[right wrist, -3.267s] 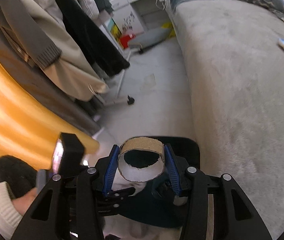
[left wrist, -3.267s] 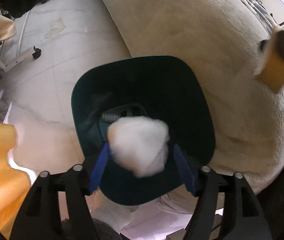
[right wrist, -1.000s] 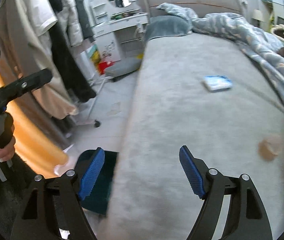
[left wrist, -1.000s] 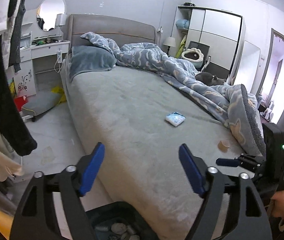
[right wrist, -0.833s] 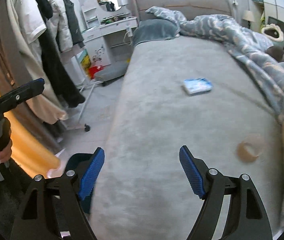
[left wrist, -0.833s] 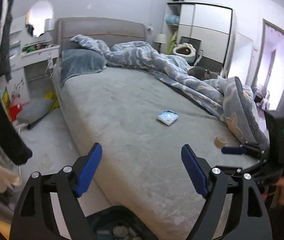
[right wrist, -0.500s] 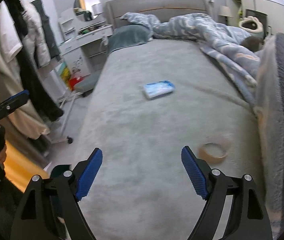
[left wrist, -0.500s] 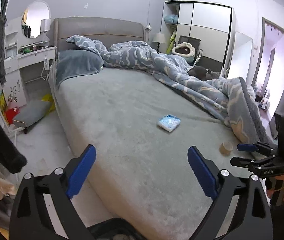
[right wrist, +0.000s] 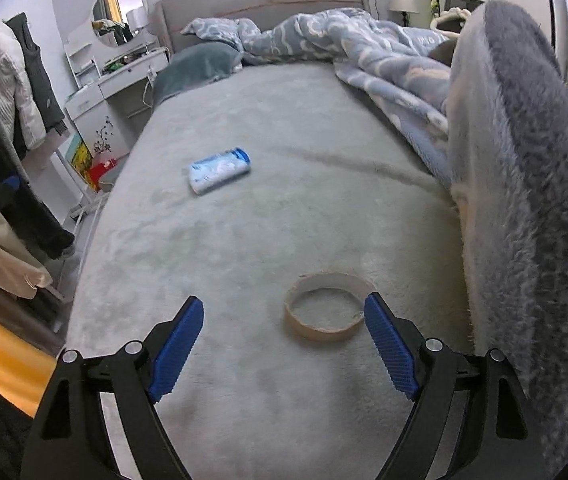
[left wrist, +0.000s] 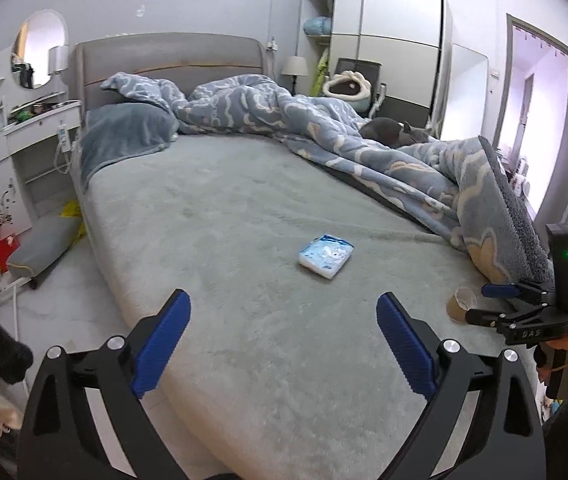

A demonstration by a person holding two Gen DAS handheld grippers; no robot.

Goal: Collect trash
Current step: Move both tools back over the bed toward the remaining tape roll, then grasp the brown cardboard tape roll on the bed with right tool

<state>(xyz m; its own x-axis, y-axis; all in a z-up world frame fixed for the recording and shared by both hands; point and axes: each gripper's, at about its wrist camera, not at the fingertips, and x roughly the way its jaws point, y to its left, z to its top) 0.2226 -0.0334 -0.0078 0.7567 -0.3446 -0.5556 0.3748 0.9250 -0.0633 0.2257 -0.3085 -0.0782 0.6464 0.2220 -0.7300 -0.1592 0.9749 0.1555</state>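
Both grippers have just been widening and hold nothing. Right gripper [right wrist: 284, 334]: cardboard ring [right wrist: 325, 306] lies lower centre on the bed [right wrist: 244, 120], by the right pad, blanket [right wrist: 523, 160] close beside. Left gripper [left wrist: 282, 330]: tissue pack [left wrist: 325, 256] at centre, open sheet around it.

Grey plush bed [right wrist: 244, 360], cardboard ring [right wrist: 325, 306] near right, blue-white packet [right wrist: 220, 170] mid-bed, rumpled blue duvet [right wrist: 363, 48] far right
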